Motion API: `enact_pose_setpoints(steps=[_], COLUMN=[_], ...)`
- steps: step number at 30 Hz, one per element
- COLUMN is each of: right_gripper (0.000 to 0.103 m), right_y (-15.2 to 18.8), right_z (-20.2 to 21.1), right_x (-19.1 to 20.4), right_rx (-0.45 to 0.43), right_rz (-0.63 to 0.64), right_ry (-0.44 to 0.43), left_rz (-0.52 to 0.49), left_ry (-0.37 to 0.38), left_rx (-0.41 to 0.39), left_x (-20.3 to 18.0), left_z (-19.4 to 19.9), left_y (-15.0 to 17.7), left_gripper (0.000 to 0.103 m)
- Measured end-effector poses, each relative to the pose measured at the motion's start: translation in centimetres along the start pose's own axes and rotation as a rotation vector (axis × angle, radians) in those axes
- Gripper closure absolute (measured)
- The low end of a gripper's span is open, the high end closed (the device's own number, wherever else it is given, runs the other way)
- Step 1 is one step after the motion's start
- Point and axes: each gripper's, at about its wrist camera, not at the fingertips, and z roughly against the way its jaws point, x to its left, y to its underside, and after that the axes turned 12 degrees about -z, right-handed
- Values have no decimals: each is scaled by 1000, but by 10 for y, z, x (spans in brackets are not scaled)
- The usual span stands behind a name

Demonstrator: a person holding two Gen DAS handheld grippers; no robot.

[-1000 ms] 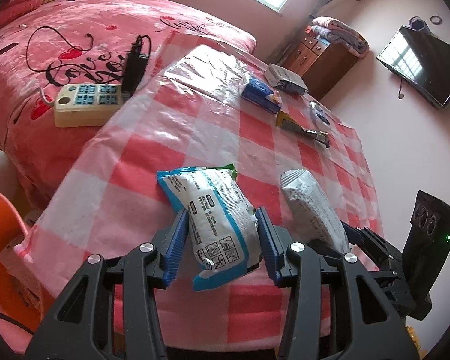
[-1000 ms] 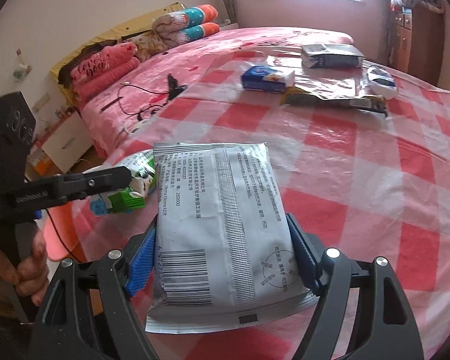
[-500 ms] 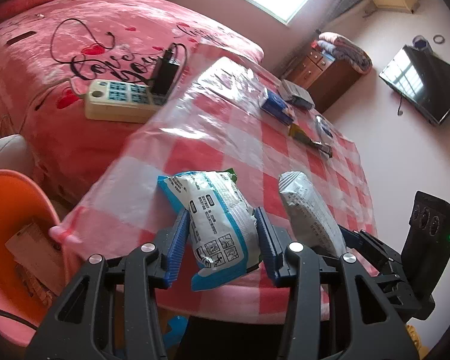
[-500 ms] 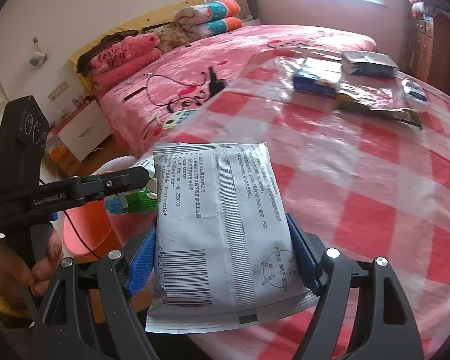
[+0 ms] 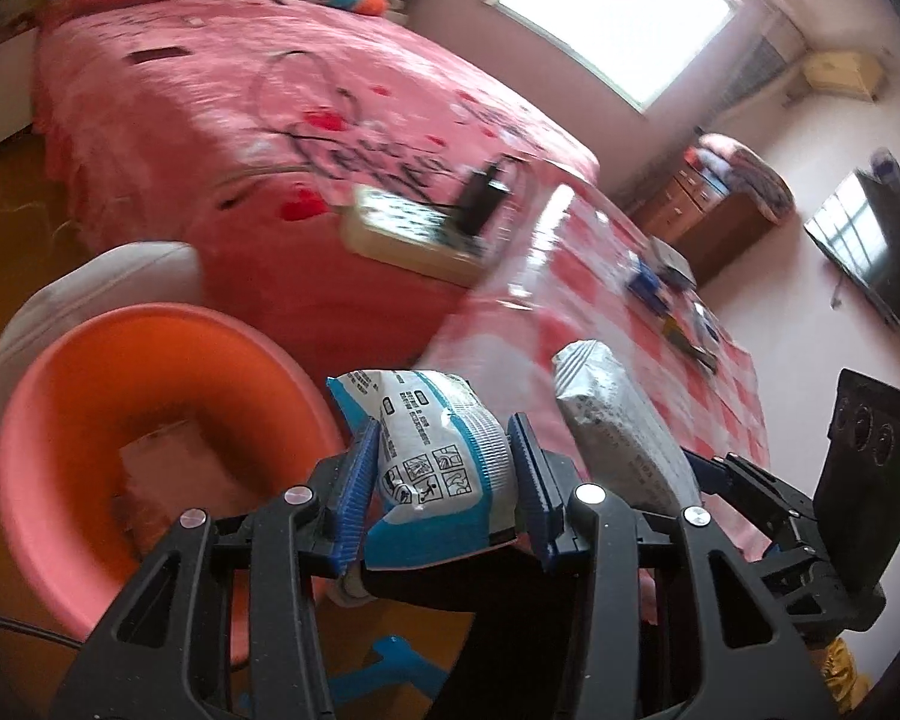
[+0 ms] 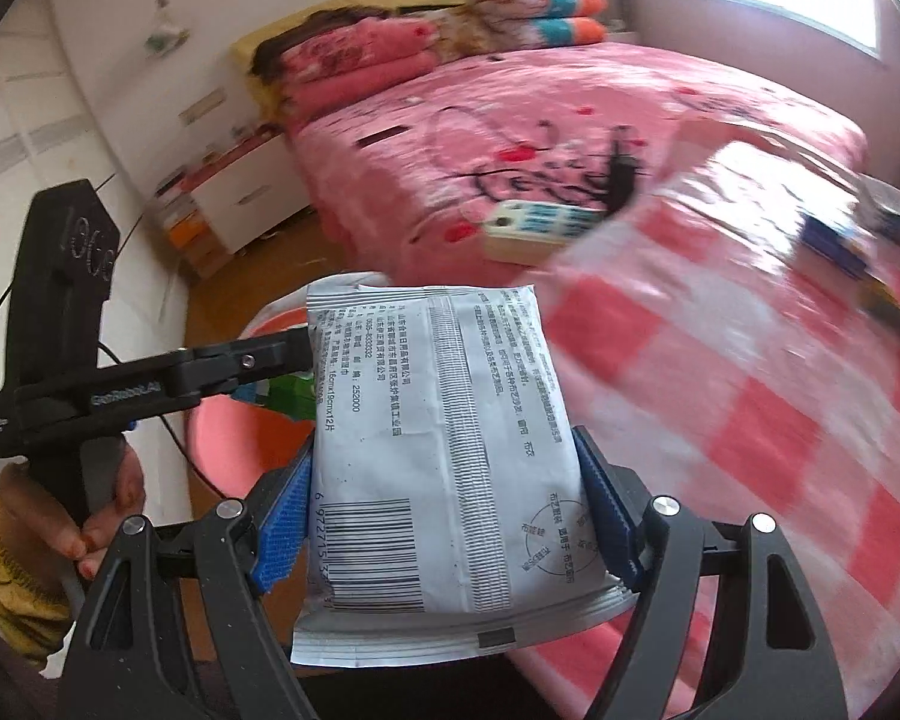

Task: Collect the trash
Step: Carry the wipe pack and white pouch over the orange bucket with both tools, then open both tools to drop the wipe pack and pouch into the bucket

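My left gripper (image 5: 444, 468) is shut on a blue and white wrapper (image 5: 432, 450), held in the air past the table's edge, beside the rim of an orange bin (image 5: 48, 420) that lies lower left. My right gripper (image 6: 444, 516) is shut on a grey printed packet (image 6: 444, 450), its blue pads pressing both sides. In the left wrist view the grey packet (image 5: 618, 426) hangs just right of my wrapper. In the right wrist view the orange bin (image 6: 228, 438) shows partly behind the packet, with the left gripper (image 6: 270, 360) above it.
A table with a red and white checked cloth (image 5: 660, 324) carries several small packets far off. A pink bed (image 5: 270, 120) holds a cream power strip (image 5: 414, 234) with a black plug. The bin holds cardboard (image 5: 174, 474). A hand (image 6: 90, 510) grips the left tool.
Both grippers swung left off the table with their packets still held. The orange bin has come into view under the left gripper, and the table has slid to the right.
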Motion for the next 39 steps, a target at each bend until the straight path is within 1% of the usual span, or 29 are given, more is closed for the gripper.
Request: enact_pose_setpoints(steps=[8,13,16,17,19,21,22,23,27,32,34,36,39], right_gripper=[25,25,23,23,17,14,13,13,13,13,11,9,9], right_y=[-12,-9,-4,-2,-1,-1,-1,-3,-10,-11,-9,-6,-4], right_z=[-46,-75,-95,-102,-114,-119,-119,-120,-108,-84,-75,-66,-50], right_x=[66,98,111,115,117,114,109,107,92,73,69,65,51], right_rx=[77,121,151,164,187,201,208,212,196,149,130,102,74], right_rz=[136,221,263,274,277,248,217,197,107,25,20,22,-13], right_ry=[-58,-59,-39,-32,-15,-14,-26,-34,-86,-137,-133,-95,-102], left_rz=[134,208,244,251,262,259,258,255,233,182,152,118,59], left_ry=[-86,-116,-126,-130,-146,-164,-174,-190,-208,-205,-199,-196,-182], left_rx=[4,17,31,36,44,43,38,30,10,4,7,6,0], left_x=[70,104,122,126,133,139,140,142,140,123,113,100,78], left_z=[13,10,6,5,3,5,7,9,17,19,18,17,16], left_y=[24,39,47,49,52,52,51,50,44,31,25,20,11], left_gripper=[58,58,58,57,55,47,37,35,33,29,28,26,25])
